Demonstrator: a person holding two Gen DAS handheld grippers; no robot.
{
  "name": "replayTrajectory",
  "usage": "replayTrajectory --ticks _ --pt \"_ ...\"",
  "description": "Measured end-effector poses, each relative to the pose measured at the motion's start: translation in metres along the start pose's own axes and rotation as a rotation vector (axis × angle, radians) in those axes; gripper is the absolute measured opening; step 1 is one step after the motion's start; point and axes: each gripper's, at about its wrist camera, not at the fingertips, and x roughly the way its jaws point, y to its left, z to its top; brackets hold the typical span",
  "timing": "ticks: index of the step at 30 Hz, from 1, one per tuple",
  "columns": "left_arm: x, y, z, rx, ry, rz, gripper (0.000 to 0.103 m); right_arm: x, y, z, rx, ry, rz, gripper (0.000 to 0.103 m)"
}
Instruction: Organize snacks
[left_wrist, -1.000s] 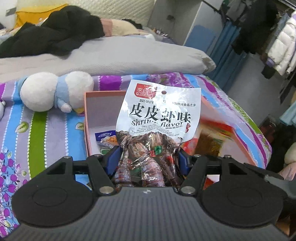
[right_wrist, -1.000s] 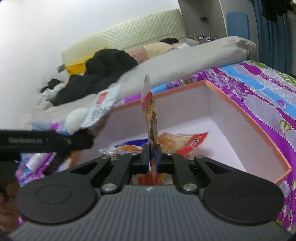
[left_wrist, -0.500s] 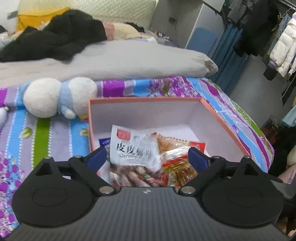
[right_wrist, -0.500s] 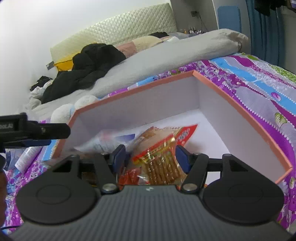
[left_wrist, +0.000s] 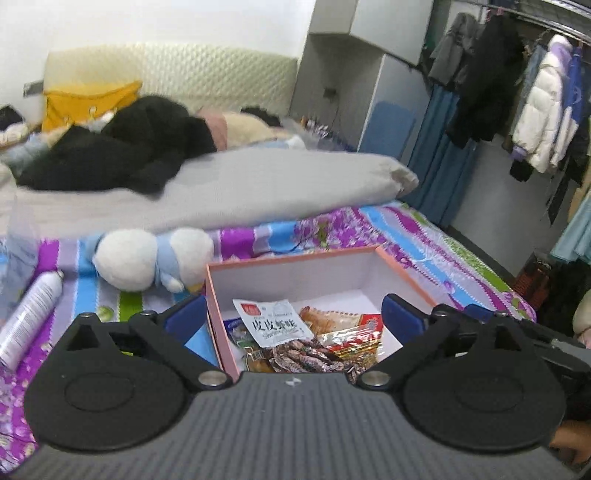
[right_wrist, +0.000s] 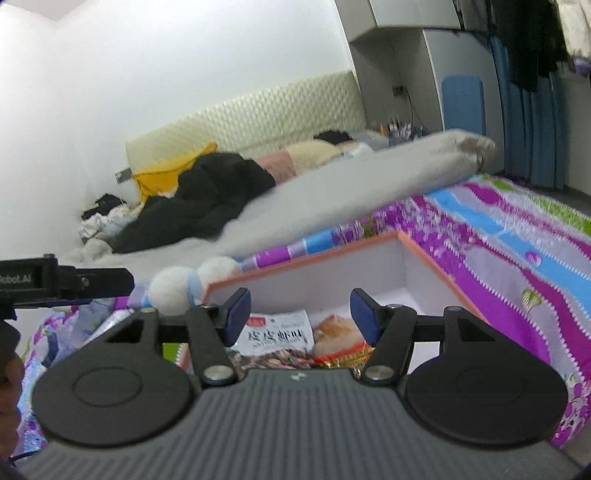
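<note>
A pink-rimmed white box (left_wrist: 402, 269) stands on the bed, also in the right wrist view (right_wrist: 424, 254). Inside lie a white shrimp-flavour packet (left_wrist: 271, 325), also in the right wrist view (right_wrist: 277, 332), a red-and-gold cracker packet (left_wrist: 351, 341) and other snack packets. My left gripper (left_wrist: 293, 319) is open and empty, raised above the box's near side. My right gripper (right_wrist: 299, 314) is open and empty, above the same box. The left gripper's body (right_wrist: 66, 284) shows at the left of the right wrist view.
A white and blue plush toy (left_wrist: 147, 258) lies just left of the box. A white spray can (left_wrist: 29, 317) lies on the striped bedspread at far left. A grey duvet (left_wrist: 240, 188) and black clothes (left_wrist: 122, 147) lie behind. Hanging coats (left_wrist: 535, 107) are at right.
Both grippers opened and let their packets fall into the box: the left dropped the shrimp packet, the right the cracker packet. Both have since lifted up and back from the box.
</note>
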Motion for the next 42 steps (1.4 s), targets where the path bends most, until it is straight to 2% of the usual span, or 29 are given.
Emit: replayTrajectory --ticks 10,13,18,22,25,28,42 --pt "-0.073 -0.005 -0.024 0.04 -0.038 0.006 0.103 -0.066 0.031 -0.007 -0.031 -0.076 -0.013 0.063" --pt "-0.09 -0.006 -0.032 0.066 -0.083 0.031 0.103 -0.079 0.036 -0.015 -0.033 -0.082 -0.02 0.063" --pt "-0.11 -0.004 -0.052 0.058 -0.061 0.036 0.103 -0.101 0.042 -0.031 -0.04 -0.069 -0.049 0.063" --pt "-0.118 0.0 -0.071 0.041 -0.023 0.037 0.103 -0.114 0.044 -0.047 -0.084 -0.037 -0.072 0.062" --pt "-0.121 0.001 -0.084 0.029 -0.003 0.035 0.103 -0.123 0.047 -0.056 -0.142 -0.067 -0.111 0.063" --pt "-0.121 0.002 -0.091 0.012 0.007 0.048 0.103 -0.119 0.042 -0.058 -0.116 -0.042 -0.076 0.063" --pt "-0.119 0.0 -0.094 0.013 0.007 0.079 0.103 -0.116 0.034 -0.074 -0.069 0.012 -0.102 0.063"
